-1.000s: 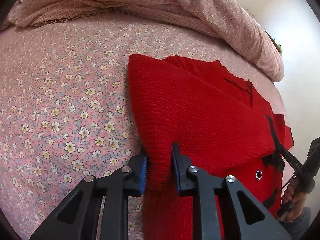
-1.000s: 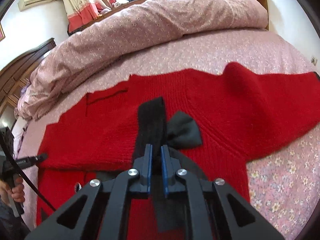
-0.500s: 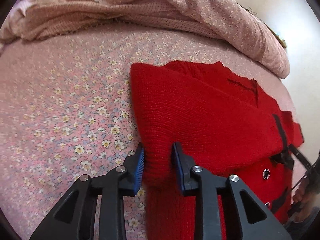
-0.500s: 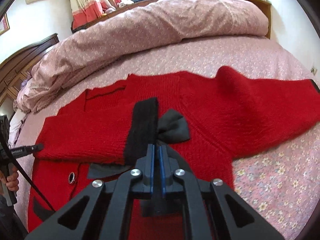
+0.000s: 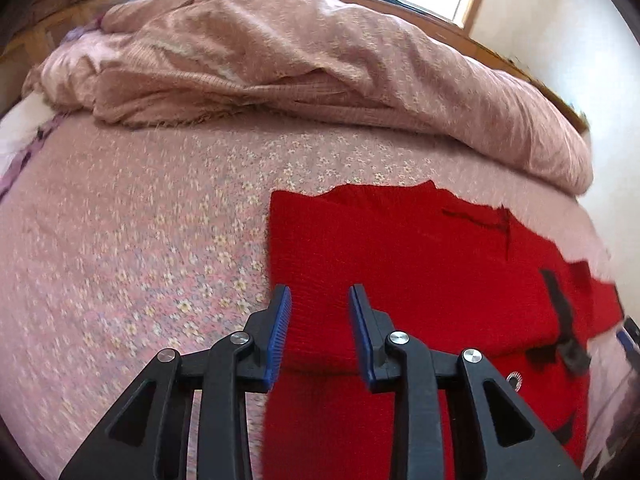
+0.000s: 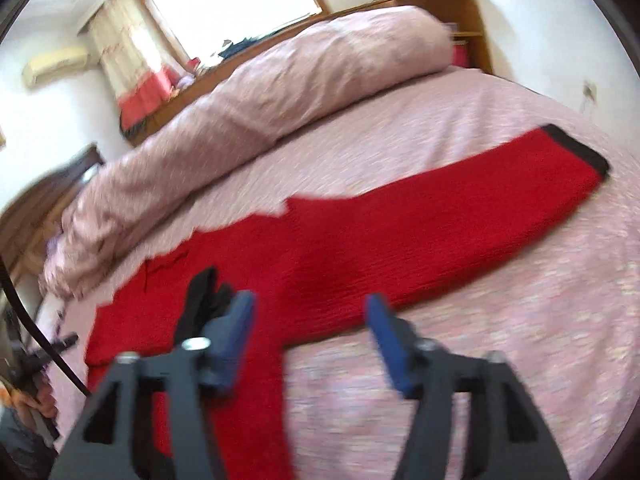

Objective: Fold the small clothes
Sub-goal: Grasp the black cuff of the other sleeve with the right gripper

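The red knitted sweater (image 5: 420,264) lay flat on the floral bedsheet (image 5: 132,248), one sleeve folded across its body and the other sleeve (image 6: 480,208) stretched out toward the far side of the bed, ending in a black cuff (image 6: 580,148). The left gripper (image 5: 320,320) hovered over the folded edge with its jaws opening, the blue pads standing clear of the knit between them. The right gripper (image 6: 308,328) was opening wide and held nothing (the picture was blurred), with the sweater's black bow (image 6: 204,296) just behind its left finger. A rumpled pink duvet (image 5: 320,72) was heaped along the far side of the bed.
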